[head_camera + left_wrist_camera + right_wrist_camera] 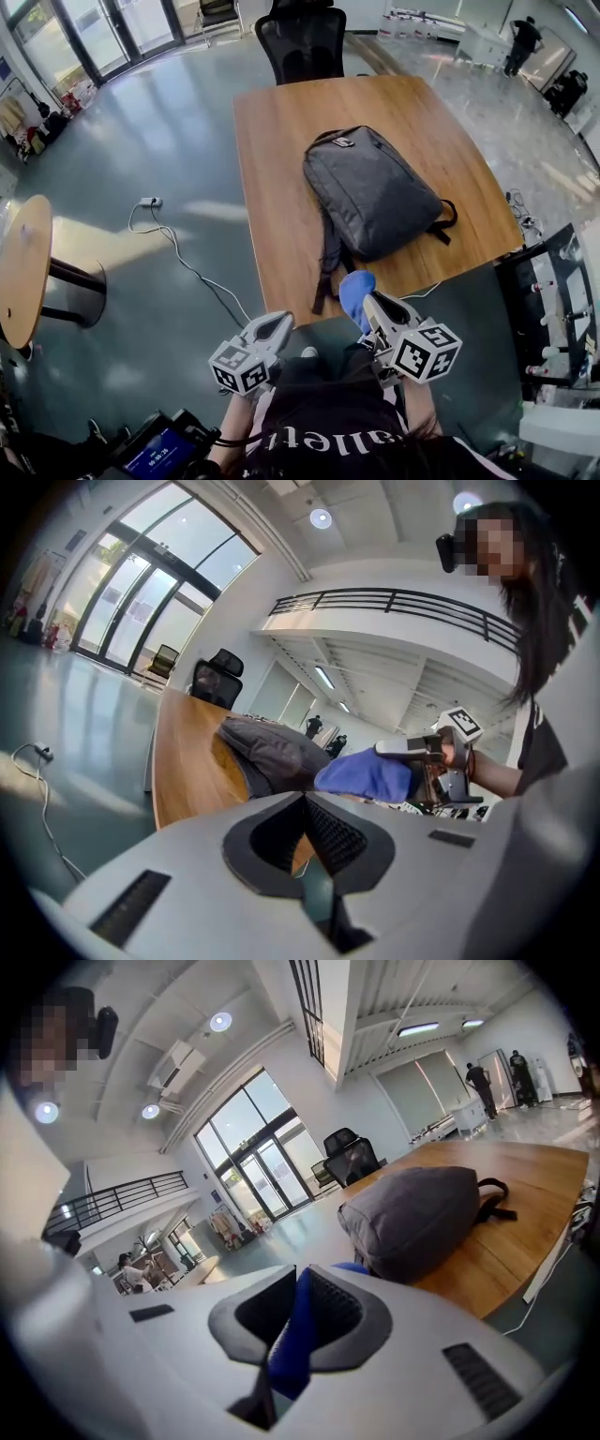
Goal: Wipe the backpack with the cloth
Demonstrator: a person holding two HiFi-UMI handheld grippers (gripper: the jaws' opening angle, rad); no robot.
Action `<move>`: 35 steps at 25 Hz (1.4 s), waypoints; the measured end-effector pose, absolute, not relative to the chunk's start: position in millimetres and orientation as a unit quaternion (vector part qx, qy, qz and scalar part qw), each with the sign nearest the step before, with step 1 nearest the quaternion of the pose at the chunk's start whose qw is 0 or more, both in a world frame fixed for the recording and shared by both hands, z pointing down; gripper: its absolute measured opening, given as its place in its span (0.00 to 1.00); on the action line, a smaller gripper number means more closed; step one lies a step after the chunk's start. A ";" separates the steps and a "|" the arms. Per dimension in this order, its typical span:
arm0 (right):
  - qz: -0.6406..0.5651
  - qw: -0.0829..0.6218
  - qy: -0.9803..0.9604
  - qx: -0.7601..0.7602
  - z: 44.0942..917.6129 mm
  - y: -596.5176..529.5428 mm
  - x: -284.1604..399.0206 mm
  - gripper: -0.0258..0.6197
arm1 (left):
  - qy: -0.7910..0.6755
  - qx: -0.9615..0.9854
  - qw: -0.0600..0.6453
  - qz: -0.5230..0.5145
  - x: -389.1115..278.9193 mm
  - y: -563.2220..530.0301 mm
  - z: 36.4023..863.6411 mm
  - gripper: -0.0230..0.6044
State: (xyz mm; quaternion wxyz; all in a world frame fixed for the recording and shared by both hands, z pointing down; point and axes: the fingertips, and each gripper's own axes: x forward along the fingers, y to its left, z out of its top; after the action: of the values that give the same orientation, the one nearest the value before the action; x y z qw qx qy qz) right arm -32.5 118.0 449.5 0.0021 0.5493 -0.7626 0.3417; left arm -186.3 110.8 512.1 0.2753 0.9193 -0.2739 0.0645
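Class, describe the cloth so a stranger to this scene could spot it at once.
Find the wooden table with the grey backpack lying on it. At its near edge, the right gripper is shut on the cloth: small and bright blue, unlike the grey backpack.

Looking down on a glossy grey floor (169, 141) mirroring daylight from tall glass doors (103, 33) at the far left. Seeing a wooden table (281, 187) in the middle, with a black chair (300, 42) at its far end. Noting a round table (23, 267) at the left edge, a white cable (183, 262) trailing from a power strip (150, 202), and a black rack (553, 309) at the right. Making out people (522, 42) standing far off. Finding, higher up, white walls (253, 602), round ceiling lights (321, 518) and a railed balcony (394, 597).
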 end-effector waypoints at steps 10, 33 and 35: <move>0.359 0.012 -0.737 0.573 468.3 189.7 -5.9 0.12 | -0.220 0.934 0.274 0.067 -142.0 164.9 509.4 0.04; 0.356 0.049 -0.765 0.534 489.6 324.2 -5.8 0.11 | -0.219 0.938 0.263 0.054 -108.9 302.5 492.2 0.04; 0.352 0.051 -0.769 0.532 486.0 326.0 -9.1 0.11 | -0.221 0.938 0.260 0.053 -112.5 305.6 488.8 0.04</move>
State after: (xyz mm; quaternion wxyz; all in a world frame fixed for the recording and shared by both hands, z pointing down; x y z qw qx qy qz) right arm -9.1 326.0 486.0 0.0507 0.5320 -0.7686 0.3516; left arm -112.5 305.6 488.8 0.2601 0.9384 -0.2215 0.0529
